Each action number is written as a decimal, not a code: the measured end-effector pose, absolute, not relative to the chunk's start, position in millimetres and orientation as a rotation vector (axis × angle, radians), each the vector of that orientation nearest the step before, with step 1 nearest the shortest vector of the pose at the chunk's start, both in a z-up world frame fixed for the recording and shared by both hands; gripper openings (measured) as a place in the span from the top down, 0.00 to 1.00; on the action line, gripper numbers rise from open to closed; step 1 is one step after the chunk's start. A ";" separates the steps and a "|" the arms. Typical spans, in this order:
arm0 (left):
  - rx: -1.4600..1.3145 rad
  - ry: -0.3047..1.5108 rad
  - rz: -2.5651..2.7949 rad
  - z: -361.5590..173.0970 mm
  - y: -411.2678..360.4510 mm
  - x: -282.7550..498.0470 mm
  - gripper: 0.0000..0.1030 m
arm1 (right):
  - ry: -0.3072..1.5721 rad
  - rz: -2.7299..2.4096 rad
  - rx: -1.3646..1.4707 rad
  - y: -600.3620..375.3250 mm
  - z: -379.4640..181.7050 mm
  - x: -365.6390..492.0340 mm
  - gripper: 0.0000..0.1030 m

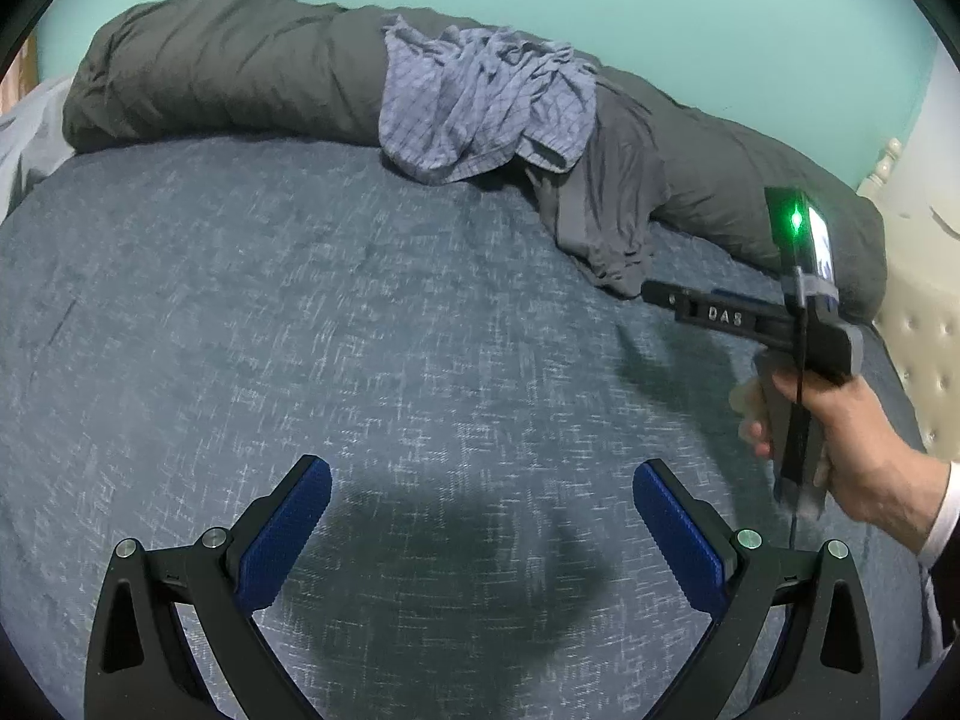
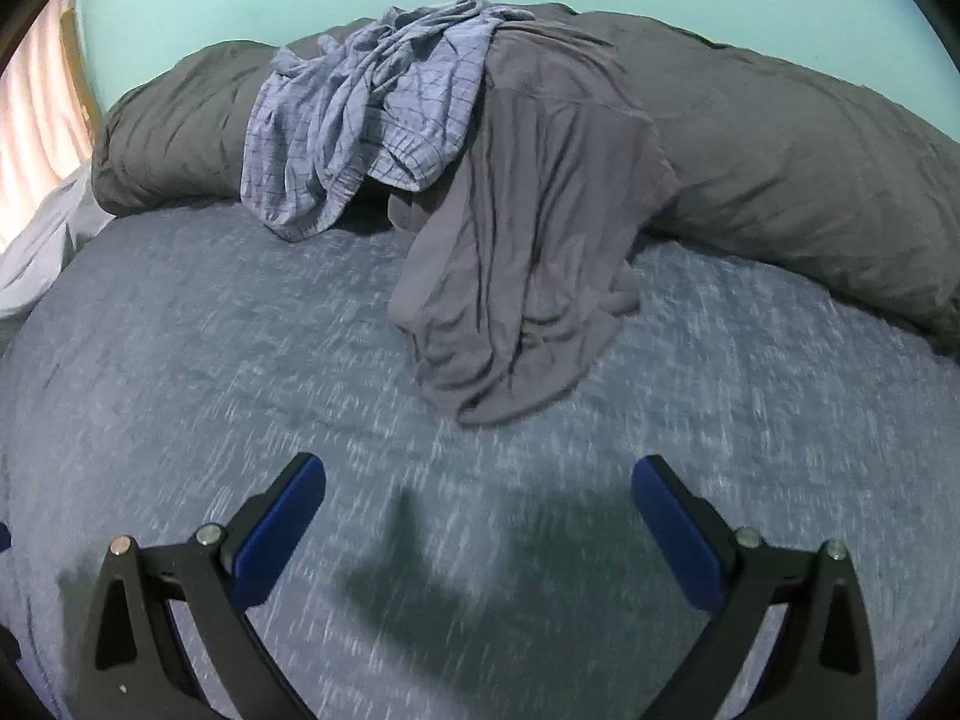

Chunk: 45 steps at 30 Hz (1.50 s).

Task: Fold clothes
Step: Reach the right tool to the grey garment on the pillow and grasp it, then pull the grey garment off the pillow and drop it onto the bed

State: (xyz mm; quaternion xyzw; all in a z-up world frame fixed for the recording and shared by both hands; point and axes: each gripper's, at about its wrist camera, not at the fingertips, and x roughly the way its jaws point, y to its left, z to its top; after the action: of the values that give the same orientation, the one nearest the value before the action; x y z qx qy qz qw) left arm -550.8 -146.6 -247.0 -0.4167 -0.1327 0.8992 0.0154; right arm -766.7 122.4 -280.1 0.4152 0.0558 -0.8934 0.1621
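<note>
Grey shirt (image 2: pixel 528 228) crumpled beside checked garment (image 2: pixel 354 114)

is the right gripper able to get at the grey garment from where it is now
Probably yes. The right gripper has its jaws open and empty, and the grey garment hangs off the dark duvet straight ahead, its hem on the blue bedspread. Only bare bedspread lies between them.

Each gripper is built from black angular arms, with silver round screws at the joints and ribbed blue pads (image 1: pixel 282 534) on the fingers. On the right gripper (image 1: pixel 657 294) raised letters "DAS" are carried, a green light is lit, and a black cable hangs down. A white cuff (image 1: pixel 942 510) is worn.
</note>
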 end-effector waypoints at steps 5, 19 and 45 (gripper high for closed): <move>-1.292 -0.452 2.806 -256.6 -156.1 -547.8 0.00 | 0.226 -2.579 1.208 110.4 -288.7 -783.9 0.24; -1.264 -0.501 2.788 -275.3 -155.6 -525.0 0.00 | 0.191 -2.486 1.296 82.8 -319.5 -814.2 0.87; -1.041 -0.641 2.799 -224.2 -106.2 -329.3 0.00 | -0.236 -2.363 0.843 180.6 -146.6 -547.3 0.98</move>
State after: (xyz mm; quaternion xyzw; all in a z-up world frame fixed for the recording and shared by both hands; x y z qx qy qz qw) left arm -329.3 -106.1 -224.2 -0.3406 -0.2095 0.9155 0.0436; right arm -547.3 180.6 -146.6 0.3186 -0.0893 -0.8928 0.3058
